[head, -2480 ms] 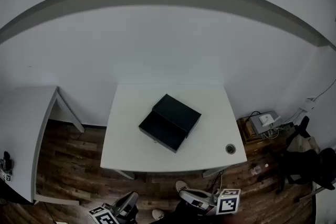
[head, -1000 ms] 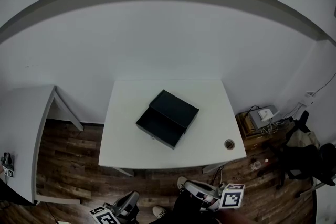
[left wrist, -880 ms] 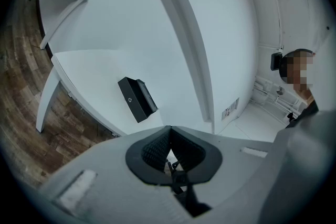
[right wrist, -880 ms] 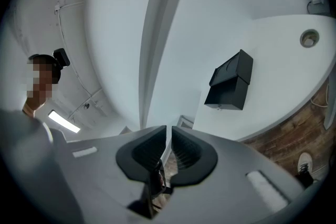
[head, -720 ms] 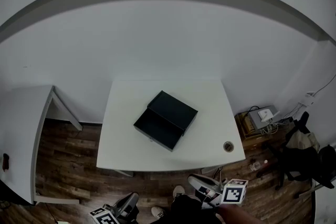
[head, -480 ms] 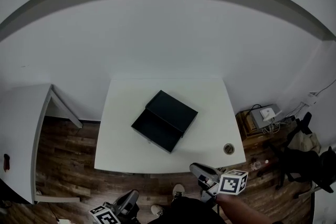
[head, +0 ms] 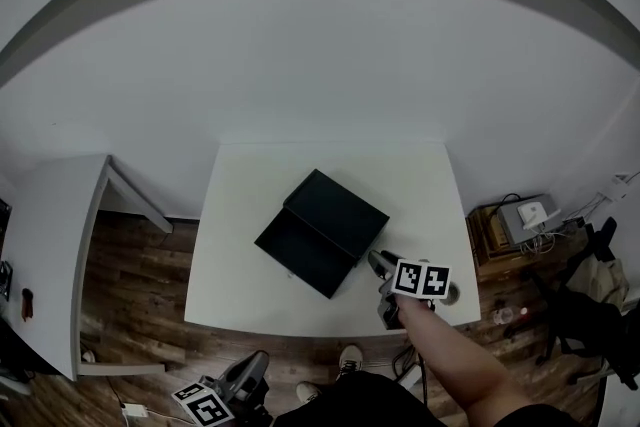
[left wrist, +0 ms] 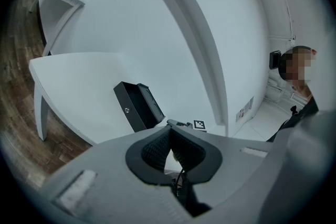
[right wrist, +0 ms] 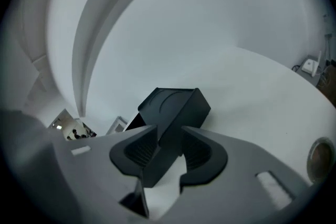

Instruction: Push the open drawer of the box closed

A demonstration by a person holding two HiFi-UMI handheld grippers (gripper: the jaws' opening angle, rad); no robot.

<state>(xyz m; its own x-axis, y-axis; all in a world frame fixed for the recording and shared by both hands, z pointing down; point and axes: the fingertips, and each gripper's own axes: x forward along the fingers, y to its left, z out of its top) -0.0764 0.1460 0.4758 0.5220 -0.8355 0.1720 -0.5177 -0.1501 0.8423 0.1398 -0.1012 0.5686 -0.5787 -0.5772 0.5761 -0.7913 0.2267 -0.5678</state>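
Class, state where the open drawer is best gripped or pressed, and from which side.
The front of the drawer, at its round knob, coming from the near-left corner of the table. It juts from the box that way, so pressing square there should slide it in.

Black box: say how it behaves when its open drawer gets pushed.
The black box looks rigid and low, so tipping seems unlikely. Loose on the smooth table, it may slide or turn before the drawer closes.
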